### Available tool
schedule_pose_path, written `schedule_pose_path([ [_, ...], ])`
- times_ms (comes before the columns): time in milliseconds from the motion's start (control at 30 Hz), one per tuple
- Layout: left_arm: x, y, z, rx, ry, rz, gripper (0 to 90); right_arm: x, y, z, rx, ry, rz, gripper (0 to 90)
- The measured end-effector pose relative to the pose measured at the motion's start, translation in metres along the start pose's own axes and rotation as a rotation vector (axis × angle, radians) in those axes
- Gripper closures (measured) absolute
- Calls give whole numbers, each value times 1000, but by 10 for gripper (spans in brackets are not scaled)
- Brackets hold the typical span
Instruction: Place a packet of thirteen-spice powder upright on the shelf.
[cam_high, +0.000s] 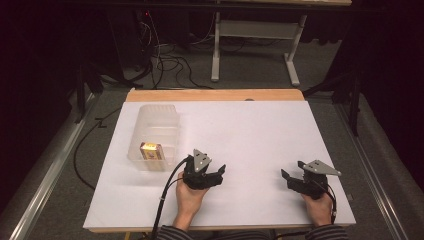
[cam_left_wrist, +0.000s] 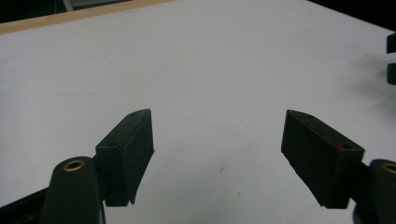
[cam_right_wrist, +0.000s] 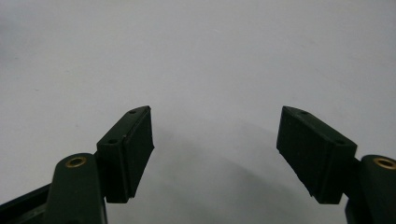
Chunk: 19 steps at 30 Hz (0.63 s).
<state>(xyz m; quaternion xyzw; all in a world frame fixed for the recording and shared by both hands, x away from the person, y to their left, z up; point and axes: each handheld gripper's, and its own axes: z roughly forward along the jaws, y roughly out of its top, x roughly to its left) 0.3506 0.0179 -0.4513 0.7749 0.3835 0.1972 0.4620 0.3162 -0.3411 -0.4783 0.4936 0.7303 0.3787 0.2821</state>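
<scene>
we hold left gripper (cam_high: 220, 172) and right gripper (cam_high: 286, 176) jaws apart, empty, over the table (cam_high: 250, 130); reaching carelessly could tip the clear bin (cam_high: 155, 135) holding the small box (cam_high: 150, 150).

my black tongs (cam_high: 220, 172) over white table (cam_high: 240, 130), clear tub (cam_high: 155, 132) with yellow-orange box (cam_high: 150, 150) left of them, striped sleeves (cam_high: 172, 233)

Bright white table (cam_high: 250, 130) amid dim surroundings; soft shadows, slightly grainy, mildly blurred pictures.
</scene>
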Motion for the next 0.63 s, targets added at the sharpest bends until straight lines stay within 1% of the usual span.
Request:
schedule_pose_path([
  [33, 0, 0, 0, 0, 0, 0, 259, 0, 0, 0, 0, 0, 0, 274],
  [67, -1, -2, 4, -3, 9, 7, 259, 0, 0, 0, 1, -1, 3, 274],
  [133, -2, -8, 11, -11, 13, -5, 263, 0, 0, 0, 5, -1, -4, 275],
  [167, -2, -8, 11, -11, 13, -5, 263, 0, 0, 0, 5, -1, -4, 275],
  [200, -2, -11, 14, -10, 22, -9, 263, 0, 0, 0, 6, -2, -3, 275],
  [233, -3, -14, 19, 2, 30, -6, 259, 0, 0, 1, 8, -2, -6, 275],
  [267, -3, -14, 19, 2, 30, -6, 259, 0, 0, 1, 8, -2, -6, 275],
  [300, -4, -17, 20, -4, 42, -6, 259, 0, 0, 1, 13, -2, -8, 275],
  [333, -4, -20, 22, -11, 50, -15, 259, 0, 0, 1, 14, -2, -8, 275],
  [367, -4, -21, 23, -7, 56, -17, 259, 0, 1, 1, 14, -2, -9, 275],
  [433, -4, -21, 22, -15, 59, -18, 255, 1, 1, 1, 12, -2, -11, 276],
  [467, -4, -21, 22, -15, 63, -14, 255, 1, 1, 1, 12, -2, -11, 276],
  [500, -6, -22, 22, -13, 67, -1, 254, 1, 1, 1, 17, -2, -6, 275],
  [533, -6, -22, 22, -13, 67, -1, 254, 1, 1, 1, 17, -2, -6, 275],
  [600, -8, -22, 21, -13, 71, 25, 255, 1, 1, 1, 16, -4, -10, 276],
  [633, -8, -22, 21, -13, 71, 25, 255, 1, 1, 1, 16, -4, -10, 276],
])
